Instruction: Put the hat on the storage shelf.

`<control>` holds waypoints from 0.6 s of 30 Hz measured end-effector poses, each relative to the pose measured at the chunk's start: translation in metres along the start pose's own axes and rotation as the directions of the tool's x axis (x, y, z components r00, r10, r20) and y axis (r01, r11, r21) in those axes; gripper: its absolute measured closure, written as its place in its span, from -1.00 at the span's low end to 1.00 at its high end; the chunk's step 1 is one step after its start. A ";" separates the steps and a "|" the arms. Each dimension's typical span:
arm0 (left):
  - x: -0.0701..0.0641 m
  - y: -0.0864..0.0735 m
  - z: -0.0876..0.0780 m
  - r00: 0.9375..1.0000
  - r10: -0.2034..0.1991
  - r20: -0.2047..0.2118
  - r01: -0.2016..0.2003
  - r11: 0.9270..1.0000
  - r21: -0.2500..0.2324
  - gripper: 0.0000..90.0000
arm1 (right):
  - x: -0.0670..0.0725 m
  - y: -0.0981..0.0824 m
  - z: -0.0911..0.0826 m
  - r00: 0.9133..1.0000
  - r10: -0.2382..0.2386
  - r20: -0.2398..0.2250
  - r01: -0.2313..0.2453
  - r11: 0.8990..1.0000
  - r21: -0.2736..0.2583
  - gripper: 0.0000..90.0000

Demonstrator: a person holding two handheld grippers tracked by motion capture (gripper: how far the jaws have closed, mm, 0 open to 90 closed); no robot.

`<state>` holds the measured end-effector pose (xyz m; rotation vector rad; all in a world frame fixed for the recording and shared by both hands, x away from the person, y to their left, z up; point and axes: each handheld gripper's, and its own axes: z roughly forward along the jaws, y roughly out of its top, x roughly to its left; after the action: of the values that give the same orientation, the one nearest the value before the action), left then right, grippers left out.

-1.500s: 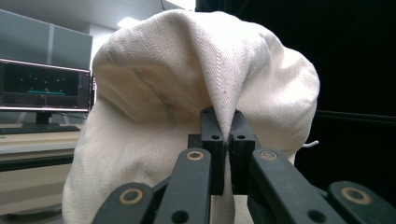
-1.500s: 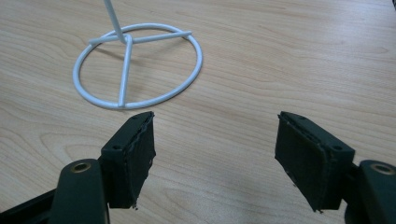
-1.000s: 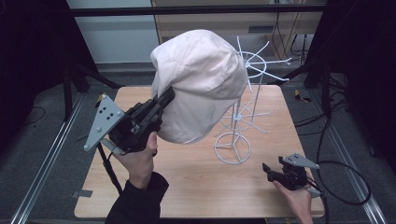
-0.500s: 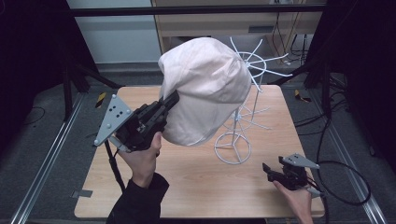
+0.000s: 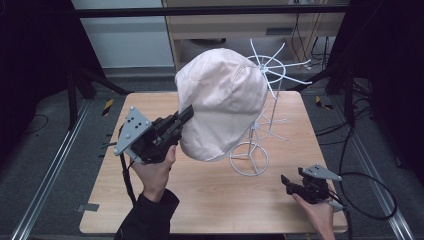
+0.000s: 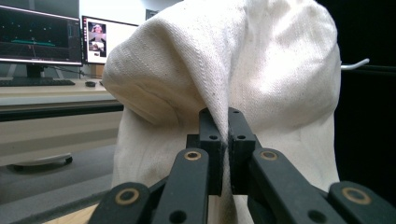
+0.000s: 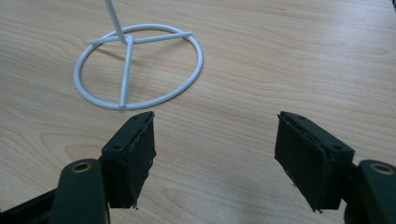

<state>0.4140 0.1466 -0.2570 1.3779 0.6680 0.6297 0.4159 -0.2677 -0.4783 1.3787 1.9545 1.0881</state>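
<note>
Between the pinched jaws of the left gripper (image 6: 223,140), a fold of the cream cloth hat (image 5: 222,100) is clamped tight, and the hat hangs in the air above the wooden table (image 5: 200,200), its far side close against the spoked top of the white wire stand (image 5: 260,100). Near the table's front right corner the right gripper (image 7: 215,154) rests low with its jaws spread and nothing between them, pointing toward the stand's ring base (image 7: 140,70).
</note>
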 end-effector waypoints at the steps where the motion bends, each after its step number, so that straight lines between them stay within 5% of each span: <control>1: 0.000 -0.001 0.001 1.000 0.000 -0.001 0.000 1.000 0.004 0.94 | 0.000 0.000 0.000 1.000 0.000 0.000 0.000 1.000 0.000 -0.36; 18: 0.008 -0.020 0.010 1.000 -0.013 -0.007 0.013 0.997 0.081 0.93 | -0.001 0.000 0.001 1.000 -0.015 0.006 0.015 1.000 -0.001 -0.36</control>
<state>0.4266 0.1439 -0.2768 1.4457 0.7134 0.6026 0.4166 -0.2684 -0.4790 1.3630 1.9563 1.0770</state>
